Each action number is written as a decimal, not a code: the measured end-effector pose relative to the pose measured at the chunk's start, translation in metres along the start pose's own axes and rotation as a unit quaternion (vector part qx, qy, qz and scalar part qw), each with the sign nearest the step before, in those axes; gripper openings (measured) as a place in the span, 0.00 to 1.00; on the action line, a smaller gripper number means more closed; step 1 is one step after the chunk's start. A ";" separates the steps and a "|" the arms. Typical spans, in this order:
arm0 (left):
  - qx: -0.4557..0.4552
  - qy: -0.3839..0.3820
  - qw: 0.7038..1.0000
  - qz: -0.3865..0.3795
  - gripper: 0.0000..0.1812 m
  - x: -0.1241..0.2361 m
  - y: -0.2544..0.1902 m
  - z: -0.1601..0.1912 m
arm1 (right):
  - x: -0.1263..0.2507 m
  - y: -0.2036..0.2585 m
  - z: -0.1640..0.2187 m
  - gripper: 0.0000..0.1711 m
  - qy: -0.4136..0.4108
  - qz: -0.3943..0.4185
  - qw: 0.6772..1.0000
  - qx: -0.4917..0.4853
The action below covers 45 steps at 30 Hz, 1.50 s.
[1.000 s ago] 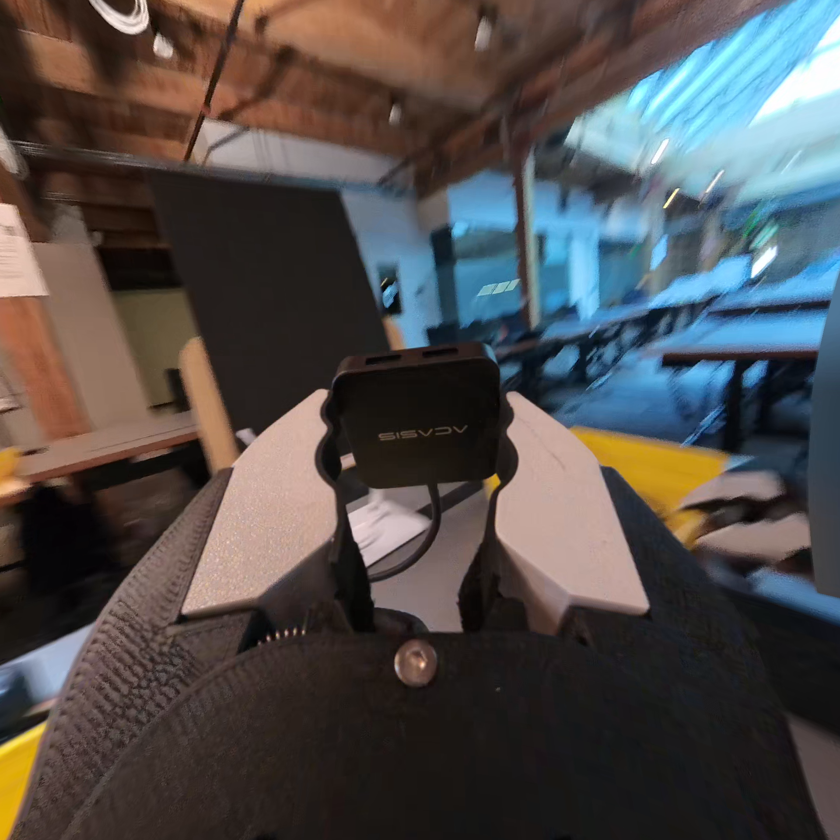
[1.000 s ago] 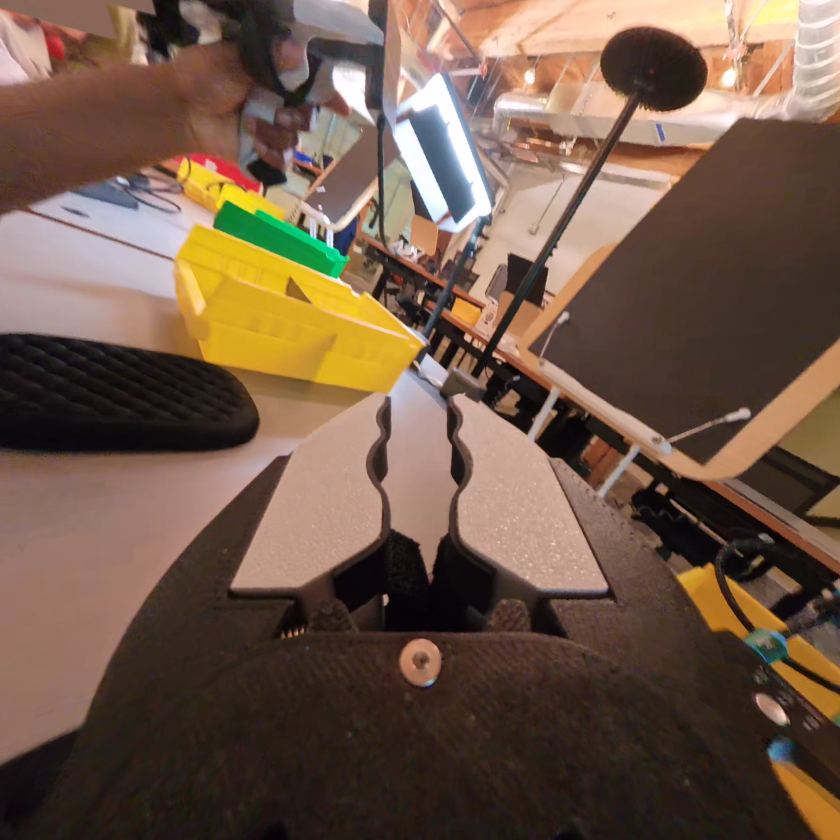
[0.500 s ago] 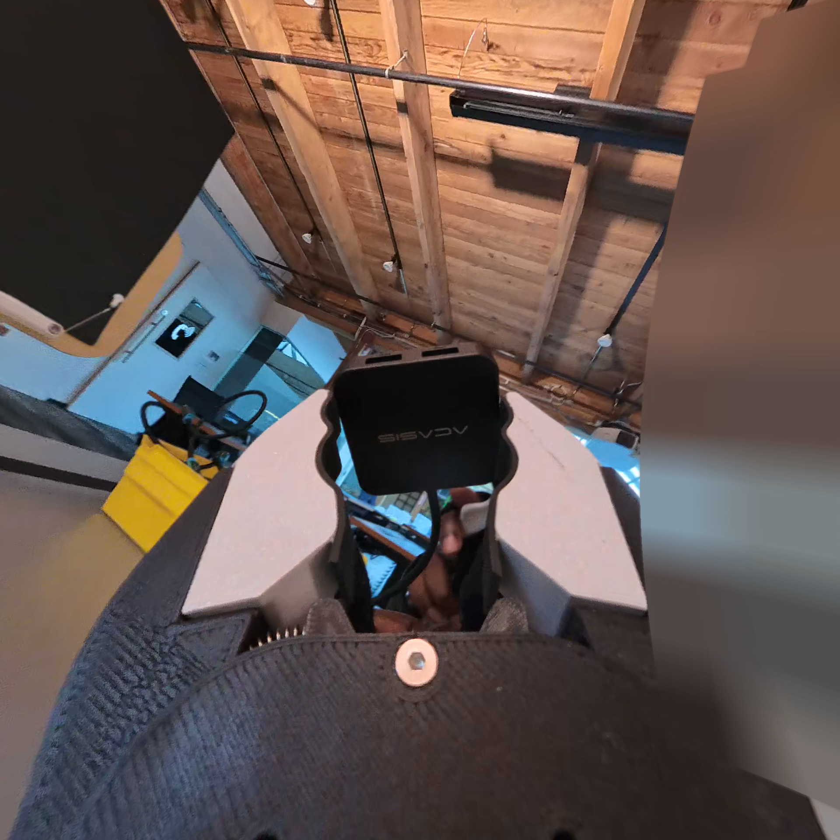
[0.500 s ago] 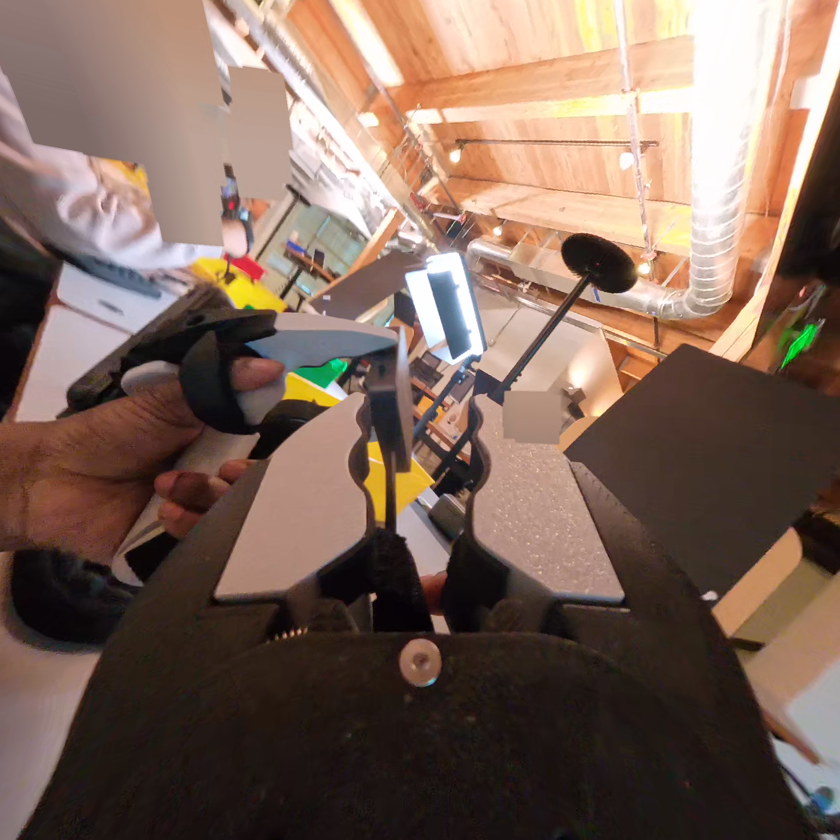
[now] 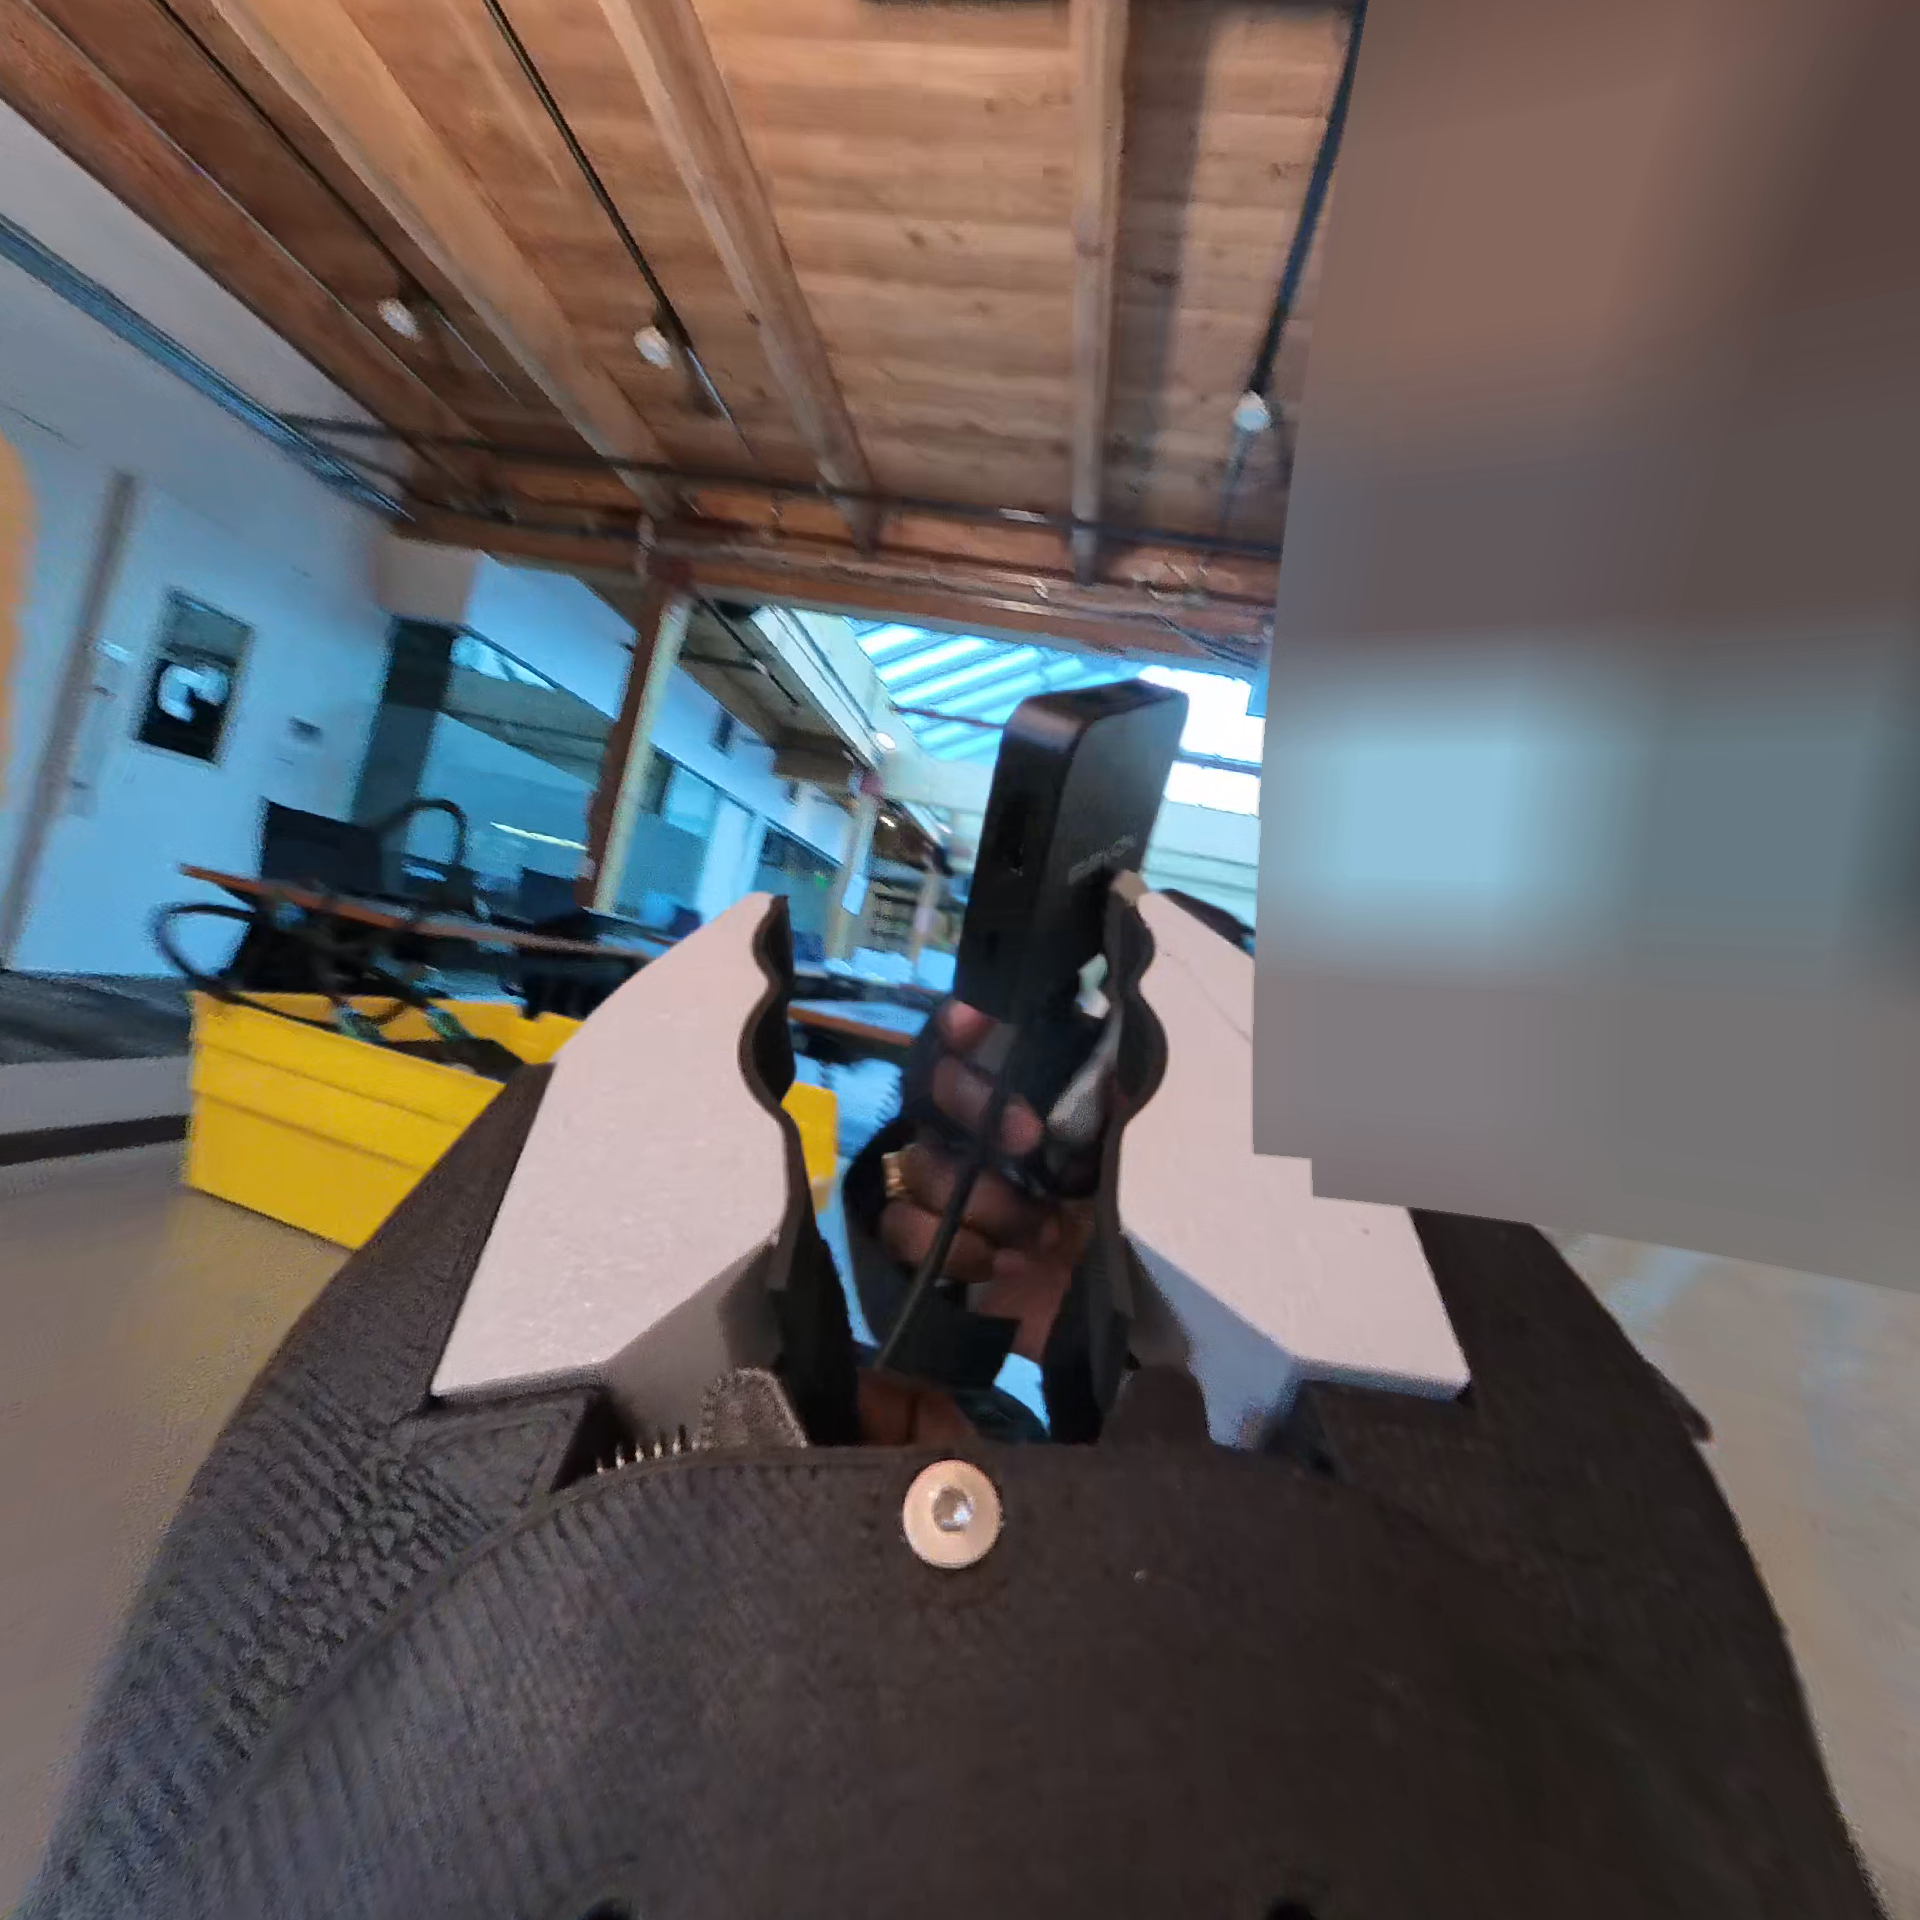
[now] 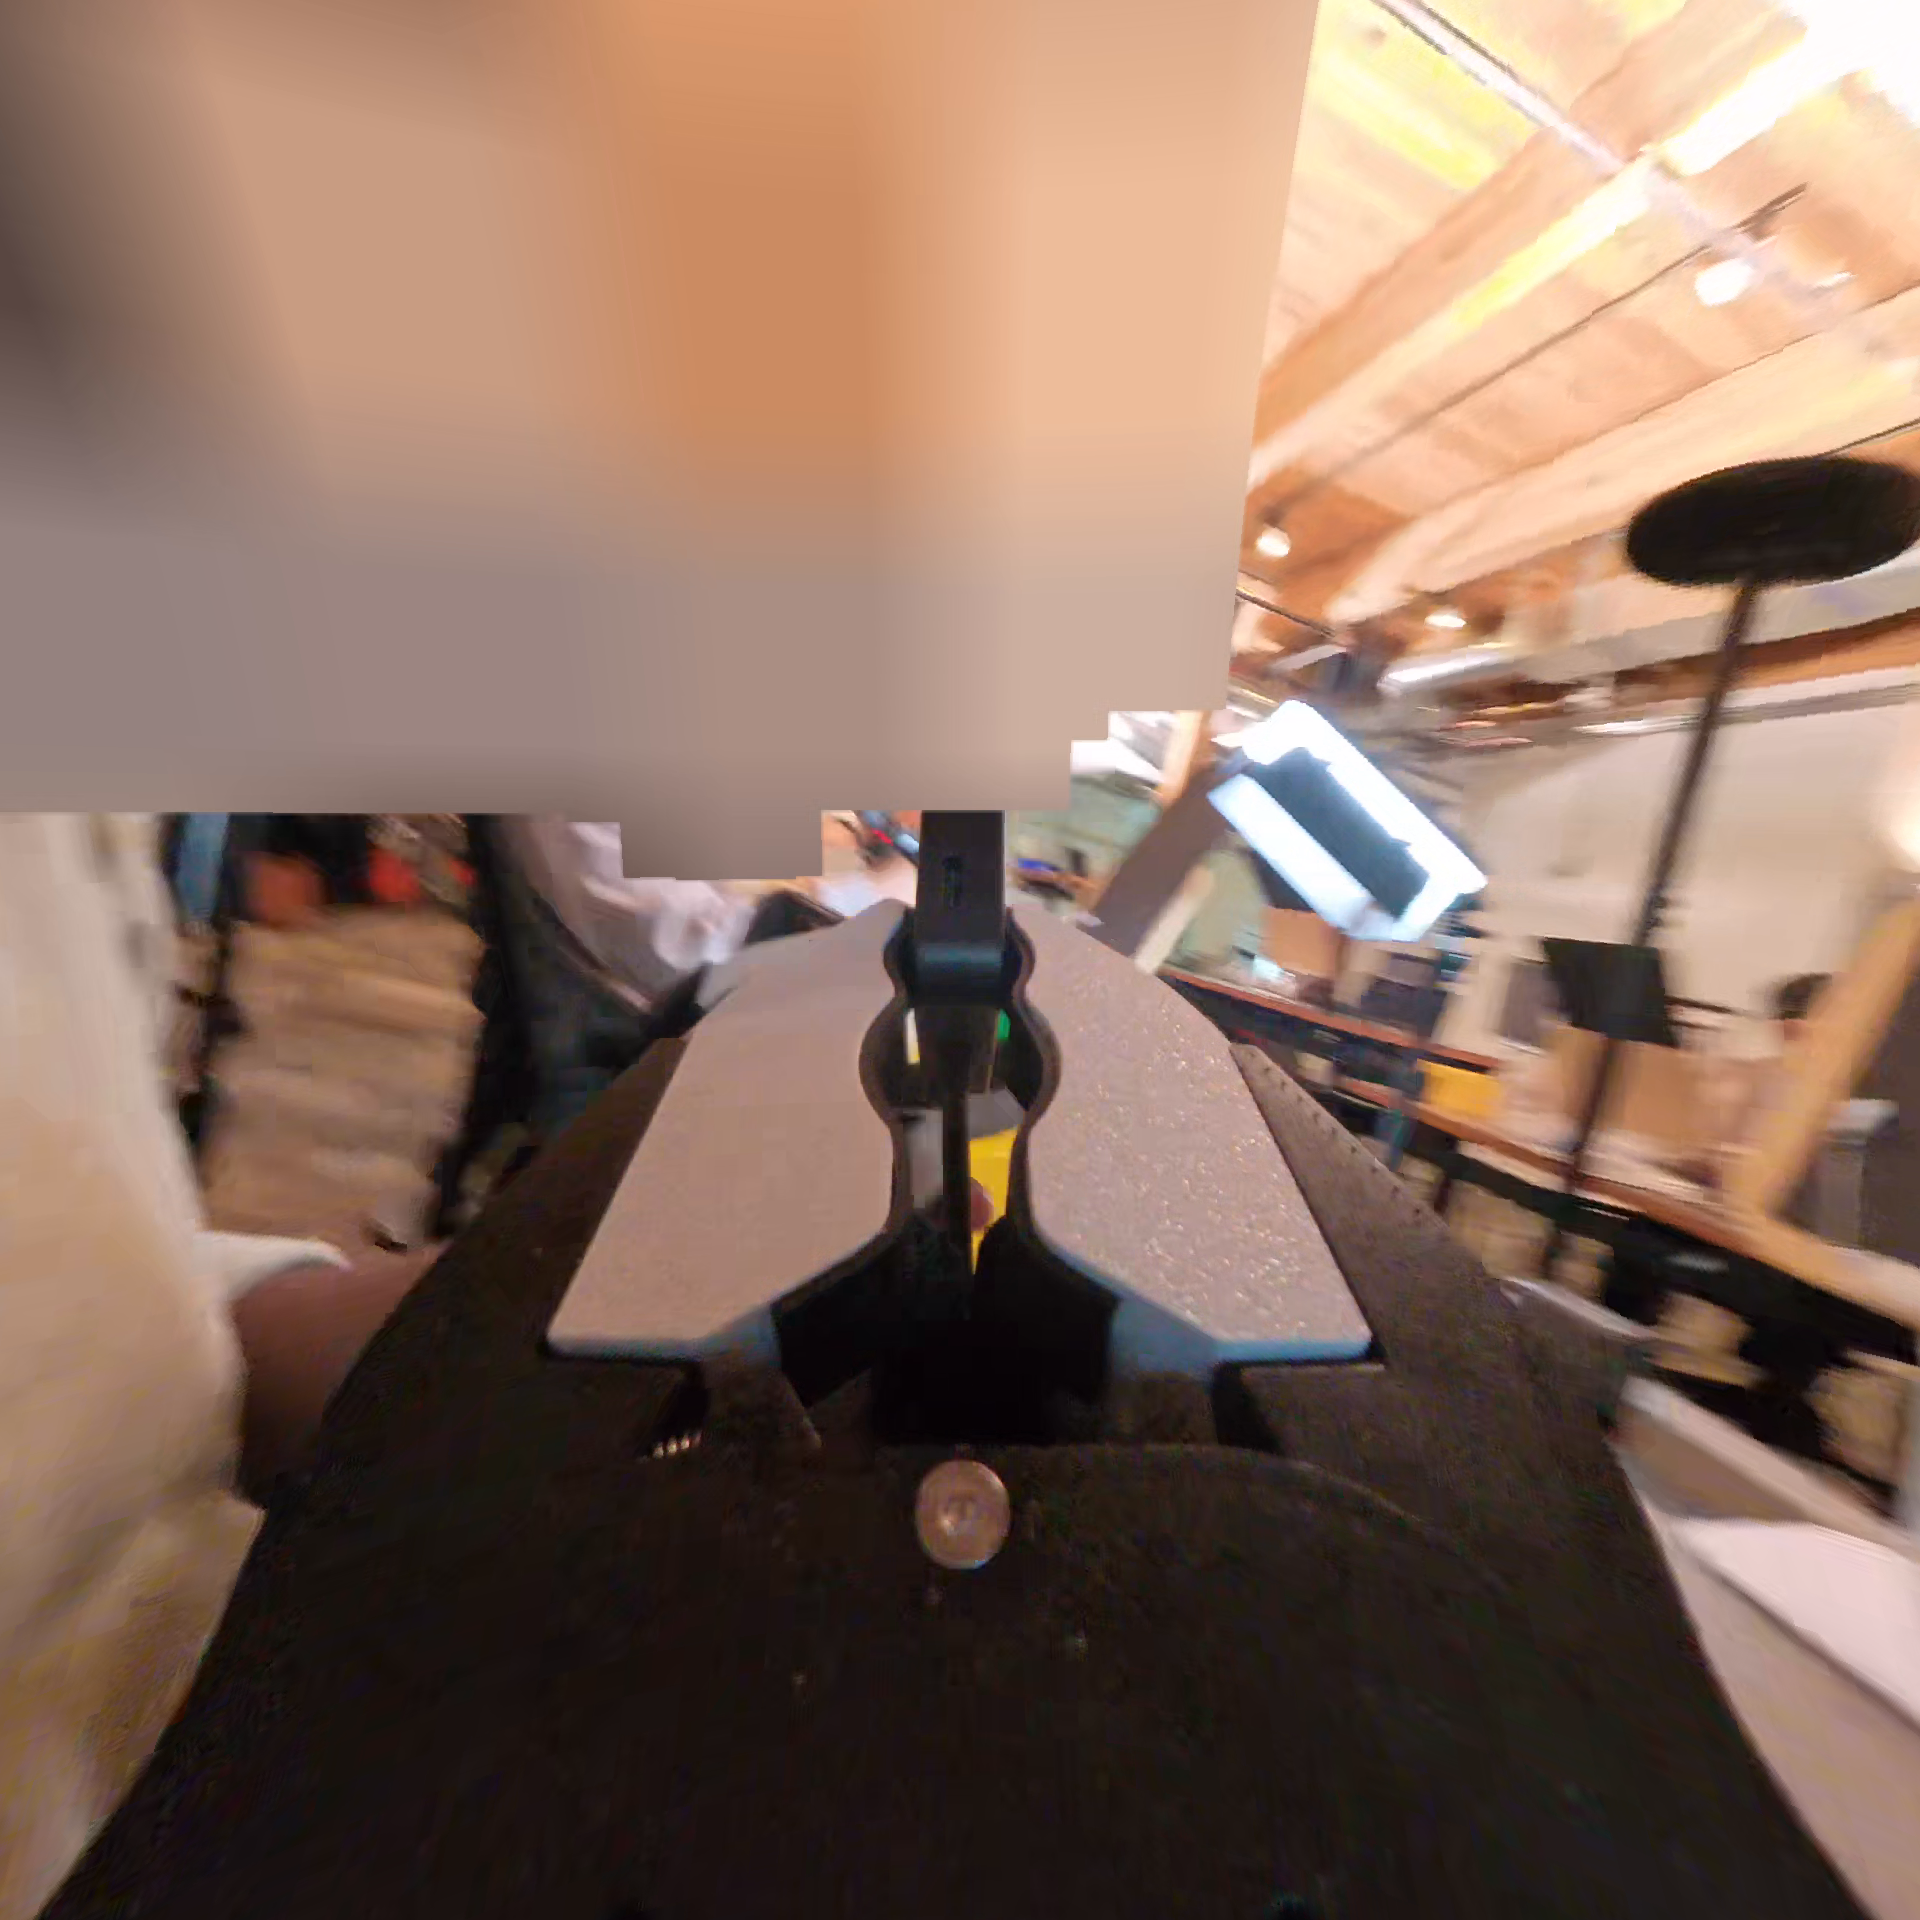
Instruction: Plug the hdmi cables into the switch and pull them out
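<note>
The switch [image 5: 1070, 831] is a small black box with a thin black lead [image 5: 935, 1247] hanging from it. In the left wrist view it stands tilted between my left gripper's fingers, close to the right one, with a hand [image 5: 966, 1143] right behind it. My left gripper [image 5: 948, 914] is open and does not clamp it. In the right wrist view the switch [image 6: 961, 894] shows edge-on. My right gripper [image 6: 956, 935] is shut on its lower end, and the lead [image 6: 954, 1143] runs down between the fingers. Both grippers are raised above the table.
A yellow bin [image 5: 312, 1101] with black cables [image 5: 312, 966] in it stands on the pale table [image 5: 104, 1299] at the left. A person's white sleeve [image 6: 83, 1143] is at the left of the right wrist view. A light panel [image 6: 1340, 831] and a black stand [image 6: 1766, 520] are farther off.
My left gripper held the switch and has opened off it. My right gripper came up to the switch and has shut on it. Both views have swung.
</note>
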State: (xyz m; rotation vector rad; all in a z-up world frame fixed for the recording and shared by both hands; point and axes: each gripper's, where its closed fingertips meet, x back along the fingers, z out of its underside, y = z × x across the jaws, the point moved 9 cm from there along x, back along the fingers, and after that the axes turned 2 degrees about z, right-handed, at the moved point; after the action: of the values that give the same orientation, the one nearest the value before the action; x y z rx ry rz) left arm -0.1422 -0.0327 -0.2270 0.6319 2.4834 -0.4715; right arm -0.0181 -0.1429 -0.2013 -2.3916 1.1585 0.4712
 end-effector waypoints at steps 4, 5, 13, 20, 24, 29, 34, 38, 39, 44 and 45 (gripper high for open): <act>-0.059 0.030 0.997 0.047 0.10 -0.009 -0.016 0.006 | 0.009 0.002 0.014 0.08 -0.066 -0.051 0.995 -0.060; -0.098 0.044 0.994 0.039 0.09 -0.009 -0.018 0.005 | 0.012 0.002 0.016 0.08 -0.066 -0.049 0.994 -0.066; -0.396 0.379 0.832 -0.085 0.08 -0.002 -0.030 -0.006 | 0.051 -0.011 0.002 0.17 0.168 0.026 0.967 0.189; -0.477 0.501 0.716 -0.088 0.08 -0.003 -0.032 0.014 | 0.027 0.018 0.009 0.16 0.319 -0.035 0.859 0.398; -0.468 0.515 0.715 -0.068 0.08 0.002 -0.031 0.015 | 0.027 0.020 0.016 0.10 0.337 -0.066 0.860 0.378; -0.478 0.522 0.704 -0.064 0.08 0.005 -0.030 0.015 | 0.027 0.022 0.018 0.16 0.356 -0.108 0.871 0.320; -0.478 0.519 0.708 -0.027 0.08 0.005 -0.035 0.021 | 0.022 0.022 0.031 0.16 0.372 -0.102 0.856 0.346; -0.507 0.486 0.709 -0.062 0.09 0.001 -0.032 0.018 | 0.022 0.022 0.032 0.09 0.362 -0.072 0.848 0.379; -0.507 0.470 0.719 -0.073 0.10 0.000 -0.032 0.015 | 0.023 0.021 0.030 0.08 0.355 -0.055 0.844 0.398; -0.497 0.401 0.758 -0.132 0.18 0.010 -0.030 -0.019 | 0.042 0.012 0.030 0.08 0.417 0.036 0.744 0.521; -0.496 0.382 0.765 -0.150 0.18 0.014 -0.030 -0.029 | 0.048 0.010 0.031 0.08 0.434 0.045 0.720 0.540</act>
State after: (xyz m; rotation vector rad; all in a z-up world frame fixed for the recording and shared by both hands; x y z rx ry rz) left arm -0.1805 -0.0396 -0.2056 -0.0780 3.0229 1.2146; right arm -0.0013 -0.1635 -0.2533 -1.3915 1.3128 -1.1677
